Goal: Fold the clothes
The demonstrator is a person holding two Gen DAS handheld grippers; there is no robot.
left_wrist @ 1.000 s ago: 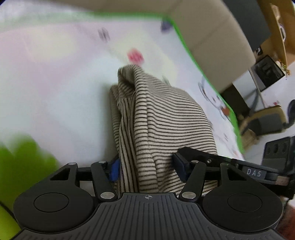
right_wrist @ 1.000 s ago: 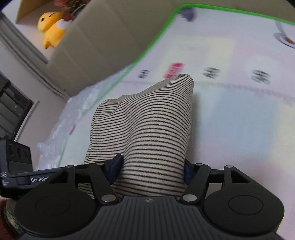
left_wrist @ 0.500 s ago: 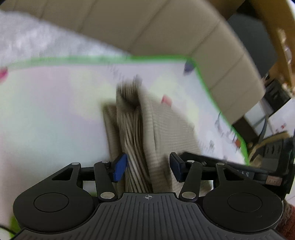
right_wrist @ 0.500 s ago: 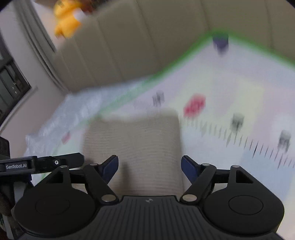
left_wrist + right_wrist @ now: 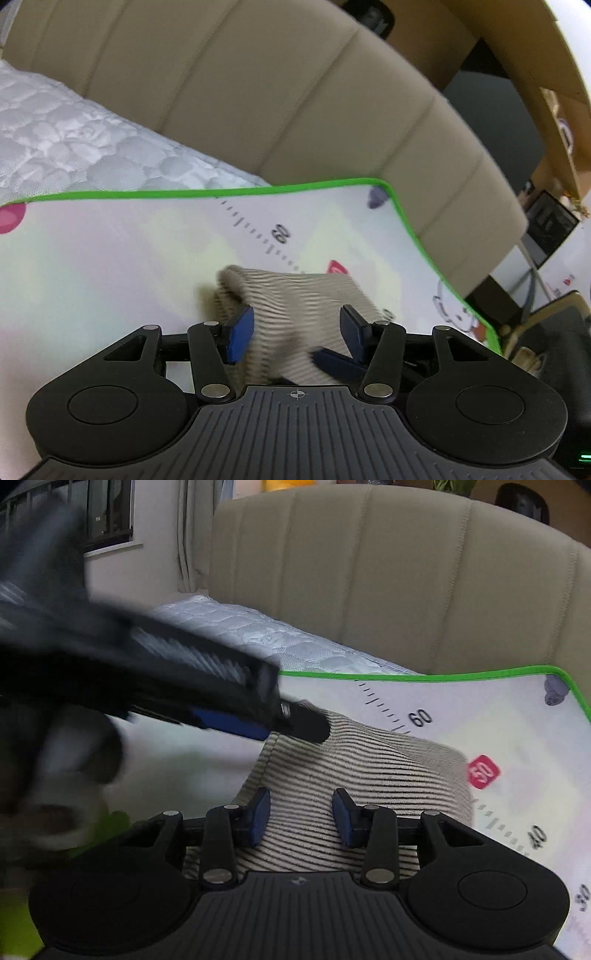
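Observation:
A beige garment with thin dark stripes (image 5: 295, 299) lies bunched on the white play mat (image 5: 110, 258); it also shows in the right wrist view (image 5: 369, 768). My left gripper (image 5: 295, 325) is open just above it, jaws apart with cloth showing between them. My right gripper (image 5: 301, 816) is open over the near part of the garment (image 5: 369, 768). The left gripper's fingers (image 5: 236, 723) cross the right wrist view, blurred, their tip over the garment's far edge. A right finger (image 5: 332, 362) shows low in the left wrist view.
The mat has a green border (image 5: 221, 192) and printed ruler marks (image 5: 421, 716). A beige padded headboard (image 5: 295, 92) stands behind it. A white quilted mattress (image 5: 74, 140) lies at the left. Shelves and a dark monitor (image 5: 550, 221) are at the right.
Both grippers have opened and let go of the striped garment, which dropped onto the mat. Both have tilted up and drawn back; the left gripper swung across the right view.

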